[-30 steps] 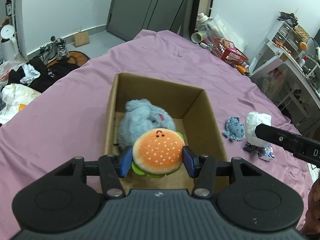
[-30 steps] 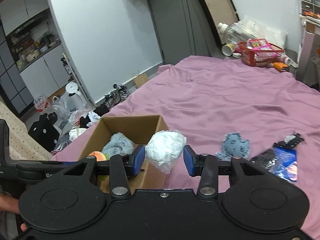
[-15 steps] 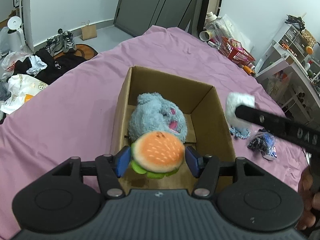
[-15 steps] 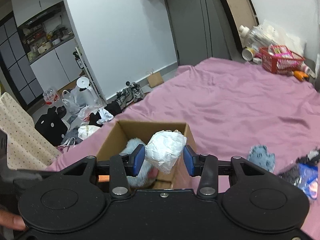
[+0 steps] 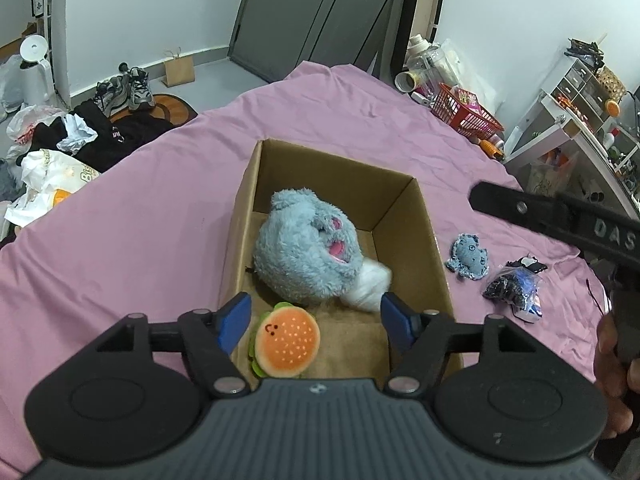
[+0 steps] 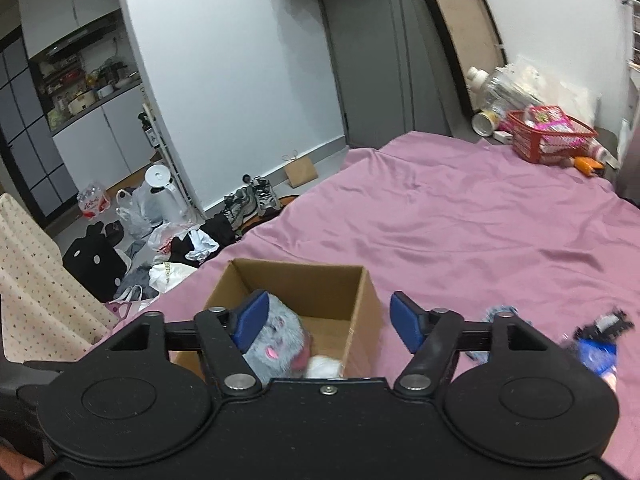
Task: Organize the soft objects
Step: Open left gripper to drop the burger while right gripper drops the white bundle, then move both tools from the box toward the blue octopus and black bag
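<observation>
A cardboard box [image 5: 404, 196] [image 6: 362, 292] stands on the pink bed. Inside it lie a fluffy blue-grey plush [image 5: 306, 250] [image 6: 280, 340], a burger plush [image 5: 287, 338] near the front, and a white soft bundle [image 5: 370, 286] [image 6: 324, 366], blurred, beside the plush. My left gripper [image 5: 316, 322] hangs open above the box's near end, over the burger. My right gripper [image 6: 330, 322] is open above the box too, with nothing between its fingers. A small blue-grey plush [image 5: 469, 256] [image 6: 498, 314] lies on the bed right of the box.
A dark plastic packet [image 5: 514, 284] [image 6: 600, 340] lies beside the small plush. A red basket [image 5: 466, 112] [image 6: 550, 132] sits past the bed's far corner. Clothes, bags and shoes [image 5: 128, 88] litter the floor to the left. A hand [image 5: 616, 372] holds the right gripper's handle.
Both grippers opened. The burger plush dropped from the left gripper onto the box floor. The white bundle left the right gripper and is now in the box beside the grey plush.
</observation>
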### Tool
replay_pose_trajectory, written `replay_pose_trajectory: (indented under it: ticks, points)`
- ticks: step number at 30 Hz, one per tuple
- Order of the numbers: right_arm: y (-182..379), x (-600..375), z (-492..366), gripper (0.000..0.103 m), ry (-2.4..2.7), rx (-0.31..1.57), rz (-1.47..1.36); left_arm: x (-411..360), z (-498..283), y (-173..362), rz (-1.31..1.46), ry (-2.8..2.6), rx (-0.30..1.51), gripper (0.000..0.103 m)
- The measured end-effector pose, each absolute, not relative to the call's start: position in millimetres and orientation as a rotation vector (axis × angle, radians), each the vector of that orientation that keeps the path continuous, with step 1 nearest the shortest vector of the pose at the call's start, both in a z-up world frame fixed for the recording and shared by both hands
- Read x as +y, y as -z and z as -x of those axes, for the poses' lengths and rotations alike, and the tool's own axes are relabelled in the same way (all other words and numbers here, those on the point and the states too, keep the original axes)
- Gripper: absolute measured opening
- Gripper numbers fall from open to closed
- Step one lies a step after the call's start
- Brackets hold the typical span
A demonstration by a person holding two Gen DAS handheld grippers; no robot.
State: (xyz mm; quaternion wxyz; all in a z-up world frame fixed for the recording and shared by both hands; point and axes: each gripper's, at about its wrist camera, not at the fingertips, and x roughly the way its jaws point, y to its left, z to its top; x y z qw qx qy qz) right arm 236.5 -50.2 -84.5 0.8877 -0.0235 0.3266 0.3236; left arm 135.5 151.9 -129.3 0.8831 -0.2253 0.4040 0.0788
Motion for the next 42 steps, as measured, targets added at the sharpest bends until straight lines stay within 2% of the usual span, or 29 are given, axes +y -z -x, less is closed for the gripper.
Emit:
replay_pose_trajectory:
  ticks: [2,7,21,27,32,34,37,42]
  points:
    - [86,-60,-234,0.078,-0.648,0.683,0.050,148,-134,127,0.450,-0.168,0.834,0.078]
    - [89,-88,-226,0.086,-0.591,0.701,0.033,137,-132,119,0.396,-0.180,0.808,0.084]
    - [82,-156,-203,0.090,-0.500,0.714,-0.108,100,-133,79,0.349,-0.137,0.725,0.086]
    - [76,-187,-193,0.094,-0.487,0.680,-0.133,76,-137,74,0.305,-0.074,0.749,0.089]
    - [76,-212,-189,0.094,-0.464,0.677,-0.147,56,-136,69,0.258,-0.009,0.729,0.100]
    - [77,-221,-187,0.095,-0.464,0.673,-0.144,50,-139,70,0.266,0.012,0.736,0.100]
    - [79,-234,-184,0.103,-0.444,0.671,-0.149,41,-145,73,0.253,0.022,0.765,0.100]
    - [82,-255,-185,0.103,-0.395,0.677,-0.173,33,-153,77,0.261,0.054,0.788,0.100]
